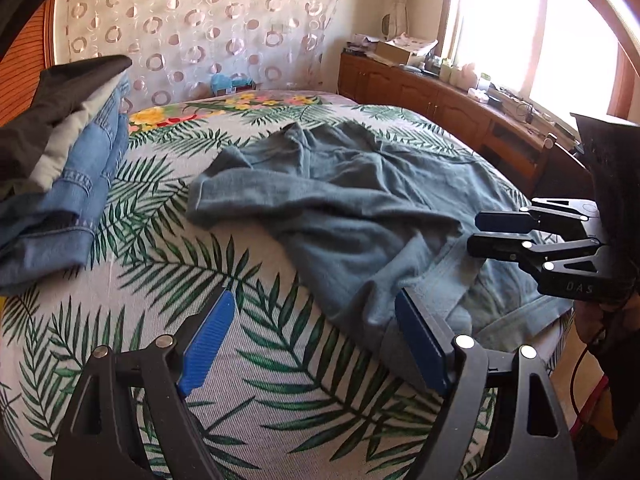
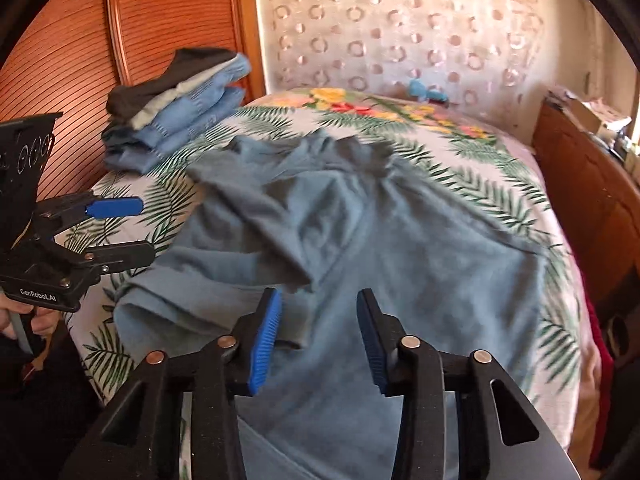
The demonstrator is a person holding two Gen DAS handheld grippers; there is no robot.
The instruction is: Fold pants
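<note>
1. the left gripper point(image 1: 316, 344) hangs over the near edge of the bed point(image 1: 280, 400), jaws wide apart with nothing between them; its right finger lies just beside the pants' hem.
2. the right gripper point(image 2: 318, 340) hovers above the near part of the pants, jaws apart and empty.
3. one pair of grey-blue pants point(image 1: 352, 208) lies crumpled on the middle of the bed, one leg thrown across the other, the near end by the bed's edge.
4. the bed wears a sheet printed with green palm leaves and a band of flowers at the far end.
5. one stack of folded clothes point(image 1: 60, 168) sits at the far left corner: denim at the bottom, a pale layer, a dark one on top.
6. behind it stands a ribbed wooden panel point(image 2: 60, 40); a sheer curtain point(image 1: 200, 20) with ring shapes covers the far wall.
7. on the right a low wooden cabinet point(image 1: 440, 100) runs under a bright window point(image 1: 540, 32), its top cluttered with a cardboard box point(image 1: 394, 52) and small things too blurred to name.
</note>
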